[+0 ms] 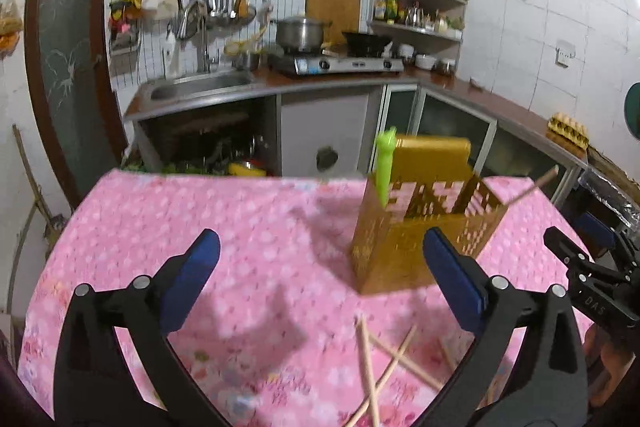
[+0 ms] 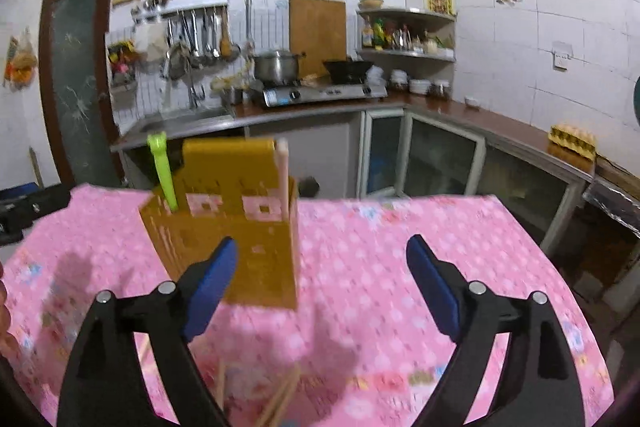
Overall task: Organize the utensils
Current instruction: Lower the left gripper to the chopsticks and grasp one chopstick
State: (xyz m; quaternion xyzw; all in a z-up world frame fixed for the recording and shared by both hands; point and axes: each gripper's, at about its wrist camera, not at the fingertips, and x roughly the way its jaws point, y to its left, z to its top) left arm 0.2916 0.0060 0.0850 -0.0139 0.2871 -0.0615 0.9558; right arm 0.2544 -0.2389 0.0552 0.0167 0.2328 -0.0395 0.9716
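Note:
A gold perforated utensil holder (image 1: 420,227) stands on the pink tablecloth (image 1: 200,227). A green utensil (image 1: 385,163) stands in its left compartment, and one wooden chopstick (image 1: 534,189) leans out at its right. Several loose chopsticks (image 1: 384,367) lie on the cloth in front of it. My left gripper (image 1: 320,271) is open and empty, left of the holder. In the right wrist view the holder (image 2: 240,227) holds the green utensil (image 2: 164,171) and a chopstick (image 2: 283,179). My right gripper (image 2: 320,279) is open and empty, just right of the holder. Loose chopsticks (image 2: 280,399) lie below it.
The right gripper's body (image 1: 592,279) shows at the right edge of the left wrist view. Behind the table stand a kitchen counter (image 1: 320,87) with a sink, stove (image 1: 336,63) and pots, and an egg carton (image 2: 572,141) at the right.

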